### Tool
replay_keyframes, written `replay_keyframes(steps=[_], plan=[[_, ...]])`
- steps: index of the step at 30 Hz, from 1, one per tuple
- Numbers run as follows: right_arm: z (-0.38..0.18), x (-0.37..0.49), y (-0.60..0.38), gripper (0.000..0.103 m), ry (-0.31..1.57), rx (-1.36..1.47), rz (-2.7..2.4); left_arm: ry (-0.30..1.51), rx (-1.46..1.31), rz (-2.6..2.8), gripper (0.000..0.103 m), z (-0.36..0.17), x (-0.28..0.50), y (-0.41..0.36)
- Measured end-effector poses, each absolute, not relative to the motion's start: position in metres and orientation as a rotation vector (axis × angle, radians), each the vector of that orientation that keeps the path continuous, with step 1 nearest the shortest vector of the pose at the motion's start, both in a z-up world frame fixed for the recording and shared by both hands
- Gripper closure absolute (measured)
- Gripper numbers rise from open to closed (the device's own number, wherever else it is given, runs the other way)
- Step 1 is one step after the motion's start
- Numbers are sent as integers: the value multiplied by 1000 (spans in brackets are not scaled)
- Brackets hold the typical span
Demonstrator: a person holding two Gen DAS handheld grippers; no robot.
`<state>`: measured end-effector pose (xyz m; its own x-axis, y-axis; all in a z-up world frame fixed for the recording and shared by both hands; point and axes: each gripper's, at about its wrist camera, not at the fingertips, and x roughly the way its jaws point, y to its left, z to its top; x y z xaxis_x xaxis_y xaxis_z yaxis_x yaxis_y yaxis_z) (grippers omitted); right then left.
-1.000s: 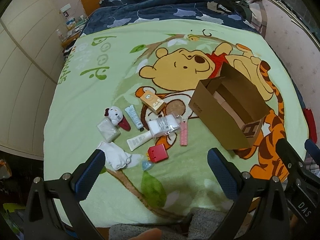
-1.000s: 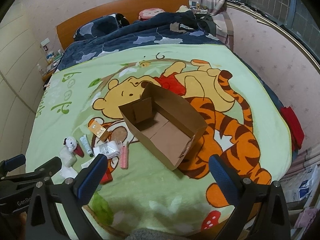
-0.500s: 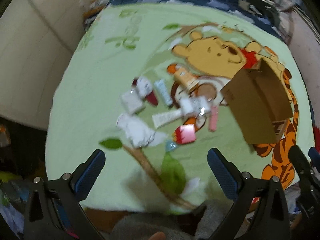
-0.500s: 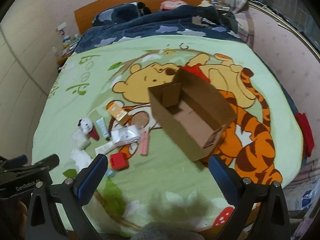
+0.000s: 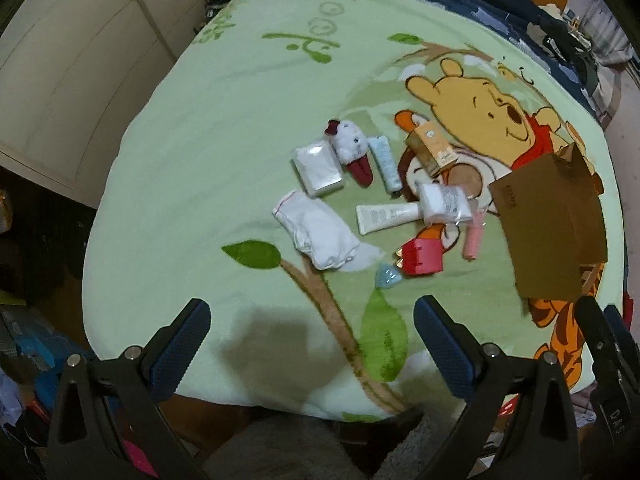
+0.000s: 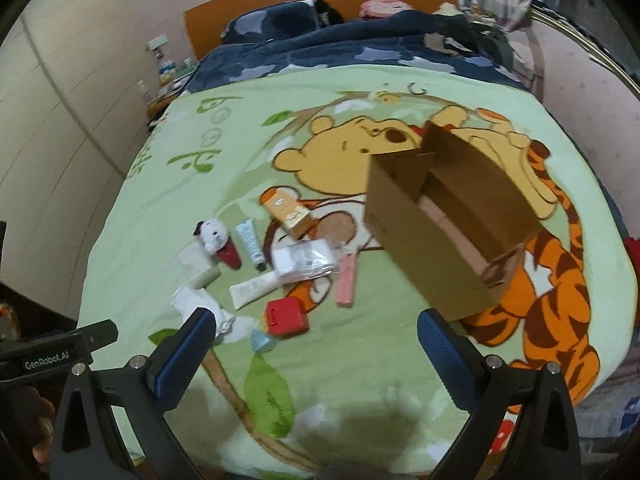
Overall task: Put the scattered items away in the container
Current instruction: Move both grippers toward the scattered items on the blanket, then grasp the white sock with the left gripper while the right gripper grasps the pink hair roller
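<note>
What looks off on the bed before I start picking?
Nothing damaged or spilled. The cardboard box sits open and empty, skewed to the blanket's edges; the clear packet lies on the white tube.

blanket (image 5: 240, 128): we see pale green, printed with a yellow bear in a red top, an orange black-striped tiger, brown branch, green leaves, green lettering
cardboard box (image 6: 440, 248): plain brown, we note small dark print on one side
small carton (image 5: 432, 148): orange and tan
plush toy (image 5: 350, 142): white with dark red bow, red lower part
small tube (image 5: 386, 160): light blue, dark cap
long tube (image 5: 384, 218): white, we read faint grey print
tissue pack (image 5: 318, 168): white
cloth (image 5: 316, 236): white, thin red edging
square case (image 5: 422, 258): red
slim stick (image 5: 474, 240): pink
clear packet (image 5: 442, 204): white contents, dark print
finger pads (image 5: 180, 354): blue, on black arms
duvet (image 6: 340, 56): navy with pale patches
</note>
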<state>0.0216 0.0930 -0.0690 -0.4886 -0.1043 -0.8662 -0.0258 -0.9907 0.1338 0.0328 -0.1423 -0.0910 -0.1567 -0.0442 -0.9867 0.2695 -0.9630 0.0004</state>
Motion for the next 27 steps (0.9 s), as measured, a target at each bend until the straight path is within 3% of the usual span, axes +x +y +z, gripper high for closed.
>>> replay_keyframes(steps=[7, 10, 12, 15, 24, 27], plan=[[-82, 26, 82, 0, -289, 1303, -2667, 227, 1892, -2215, 1, -119, 34, -148], [-110, 16, 88, 0, -347, 1453, -2650, 101, 1864, -2232, 1, -132, 31, -142], [-127, 10, 89, 0, -266, 1561, -2676, 105, 1833, -2261, 0, -143, 27, -142], [-151, 2, 97, 0, -286, 1640, -2653, 137, 1876, -2267, 0, -168, 16, -141], [-218, -19, 81, 0, -1, 1675, -2587, 203, 1857, -2204, 0, -250, -18, -143], [-233, -25, 81, 0, 4, 1682, -2595, 209, 1851, -2144, 0, -274, -30, -147]])
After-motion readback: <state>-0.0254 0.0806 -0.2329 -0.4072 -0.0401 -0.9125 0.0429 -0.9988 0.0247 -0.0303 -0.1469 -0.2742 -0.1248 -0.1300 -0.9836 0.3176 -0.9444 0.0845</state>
